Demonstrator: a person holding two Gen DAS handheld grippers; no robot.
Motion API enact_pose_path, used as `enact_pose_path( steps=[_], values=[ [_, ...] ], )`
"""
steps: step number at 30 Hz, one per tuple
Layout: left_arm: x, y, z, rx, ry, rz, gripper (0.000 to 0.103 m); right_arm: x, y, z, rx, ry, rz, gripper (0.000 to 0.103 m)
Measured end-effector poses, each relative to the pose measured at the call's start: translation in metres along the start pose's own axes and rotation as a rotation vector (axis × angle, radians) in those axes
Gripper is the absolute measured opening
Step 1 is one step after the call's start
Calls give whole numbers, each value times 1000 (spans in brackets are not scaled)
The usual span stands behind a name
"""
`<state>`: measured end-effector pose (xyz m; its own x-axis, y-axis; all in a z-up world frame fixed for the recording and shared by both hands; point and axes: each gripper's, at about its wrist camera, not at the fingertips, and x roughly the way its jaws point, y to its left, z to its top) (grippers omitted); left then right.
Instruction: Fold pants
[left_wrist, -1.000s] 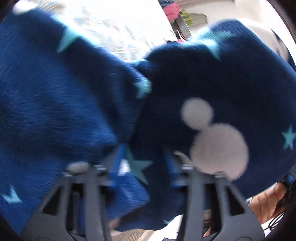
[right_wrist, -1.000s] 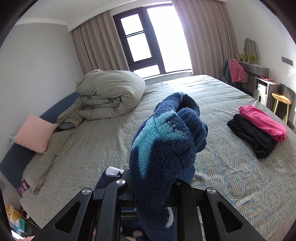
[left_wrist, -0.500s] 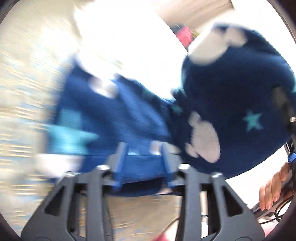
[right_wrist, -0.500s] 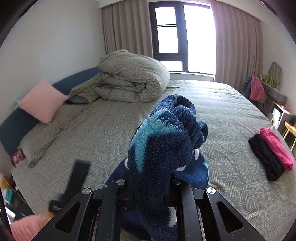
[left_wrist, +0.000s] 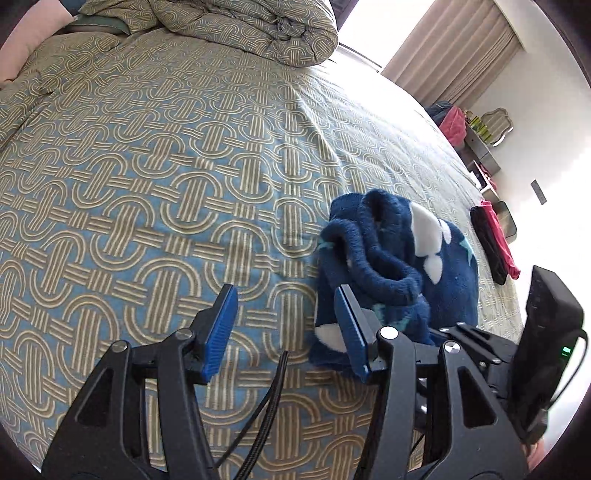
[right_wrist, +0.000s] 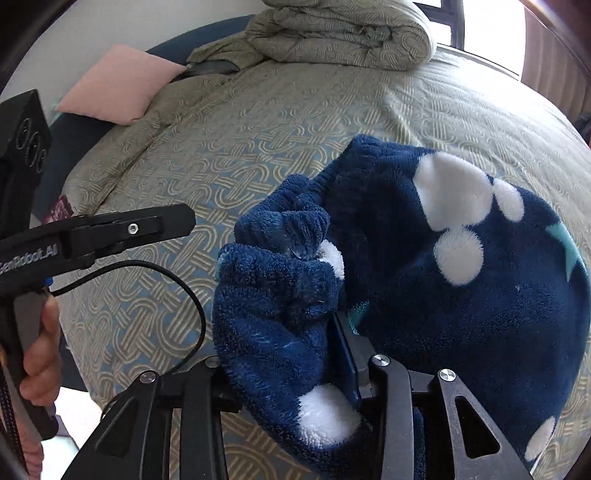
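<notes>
The pants (left_wrist: 391, 258) are navy fleece with white mouse shapes and teal stars. They lie bunched on the bed near its front edge. My left gripper (left_wrist: 288, 321) is open and empty, just left of the pants, with its blue pads apart. My right gripper (right_wrist: 295, 350) is shut on a thick fold of the pants (right_wrist: 424, 266); the fabric drapes over its fingers and hides the left pad. The left gripper also shows in the right wrist view (right_wrist: 110, 232), held in a hand.
The bed (left_wrist: 147, 166) has a patterned blue-and-tan cover. A rolled duvet (left_wrist: 251, 26) lies at the head, with a pink pillow (right_wrist: 122, 88) beside it. Black and pink folded clothes (left_wrist: 495, 243) lie at the right edge. A dresser (left_wrist: 480, 140) stands beyond.
My left gripper has let go of the pants and pulled back to their left, now open. The pants have come down onto the bed. My right gripper still holds them.
</notes>
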<state>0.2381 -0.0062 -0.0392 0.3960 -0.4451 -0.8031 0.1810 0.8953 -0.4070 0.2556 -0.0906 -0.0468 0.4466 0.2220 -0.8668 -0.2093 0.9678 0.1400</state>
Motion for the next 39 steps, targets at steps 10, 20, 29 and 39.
enact_pose_path(
  steps=[10, 20, 29, 39],
  values=[
    [5, -43, -9, 84, -19, -48, 57, -97, -93, -65, 328, -139, 243, 66],
    [-2, -61, -16, 95, -39, -28, 66, -74, -154, -167, 682, -50, 359, 65],
    [13, -79, -32, 171, 4, 43, 66, -97, -139, -146, 542, -79, 232, 64],
    [31, -52, -43, 106, 53, -111, 38, -73, -145, -131, 533, -39, 147, 59]
  ],
)
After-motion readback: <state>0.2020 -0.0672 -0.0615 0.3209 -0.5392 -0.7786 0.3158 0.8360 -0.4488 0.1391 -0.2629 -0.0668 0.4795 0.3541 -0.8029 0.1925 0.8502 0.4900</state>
